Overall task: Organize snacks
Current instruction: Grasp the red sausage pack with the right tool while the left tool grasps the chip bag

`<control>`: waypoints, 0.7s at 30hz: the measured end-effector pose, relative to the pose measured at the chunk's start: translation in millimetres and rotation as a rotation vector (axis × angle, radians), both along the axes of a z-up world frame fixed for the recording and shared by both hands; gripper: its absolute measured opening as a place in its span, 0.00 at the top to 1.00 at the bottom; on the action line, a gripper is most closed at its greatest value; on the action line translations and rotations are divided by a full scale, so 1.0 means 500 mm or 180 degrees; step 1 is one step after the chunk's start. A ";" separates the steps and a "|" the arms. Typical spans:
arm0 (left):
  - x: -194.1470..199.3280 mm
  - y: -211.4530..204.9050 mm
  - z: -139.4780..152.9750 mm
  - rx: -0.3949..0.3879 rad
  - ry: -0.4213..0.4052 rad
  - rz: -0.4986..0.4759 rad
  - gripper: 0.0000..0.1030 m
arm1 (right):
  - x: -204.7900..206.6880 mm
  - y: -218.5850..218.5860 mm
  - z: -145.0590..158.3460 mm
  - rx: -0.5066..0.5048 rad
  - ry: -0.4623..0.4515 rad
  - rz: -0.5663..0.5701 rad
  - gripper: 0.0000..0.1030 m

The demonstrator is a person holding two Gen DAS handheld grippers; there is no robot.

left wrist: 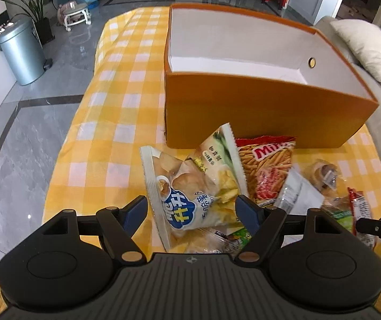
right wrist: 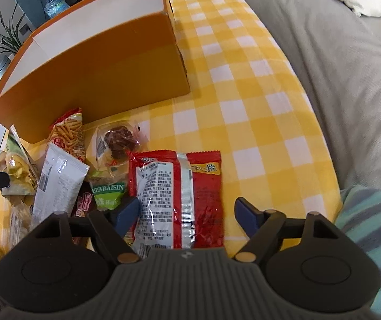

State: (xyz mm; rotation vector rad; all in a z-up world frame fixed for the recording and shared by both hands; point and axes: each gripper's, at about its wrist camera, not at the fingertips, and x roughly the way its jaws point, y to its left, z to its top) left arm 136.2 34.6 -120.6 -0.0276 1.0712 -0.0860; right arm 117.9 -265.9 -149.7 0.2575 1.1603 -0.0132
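Red snack packet [right wrist: 177, 194] lies between the spread right gripper [right wrist: 187, 213] fingers.

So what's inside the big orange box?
Nothing that shows. In the left wrist view the orange box has bare white walls and a bare white floor strip. Its near wall hides the closest part of the floor. The snacks lie outside, in front.

Snack packets [left wrist: 211, 184] before box [left wrist: 257, 112]
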 end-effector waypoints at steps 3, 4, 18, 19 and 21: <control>0.015 0.002 -0.020 0.0040 0.0082 0.0000 0.15 | 0.002 -0.002 -0.013 0.0035 0.0056 -0.0016 0.26; 0.018 0.003 -0.025 0.0042 0.0103 0.0006 0.15 | 0.003 -0.005 -0.016 0.0063 0.0063 -0.0035 0.26; 0.033 -0.013 -0.054 0.0029 0.0252 -0.0037 0.36 | 0.007 -0.016 -0.034 0.0215 0.0118 -0.0093 0.32; 0.033 -0.012 -0.053 0.0015 0.0253 -0.0035 0.37 | 0.006 -0.015 -0.033 0.0202 0.0113 -0.0091 0.33; 0.031 -0.012 -0.050 -0.0005 0.0247 -0.0027 0.43 | 0.005 -0.015 -0.033 0.0203 0.0105 -0.0086 0.33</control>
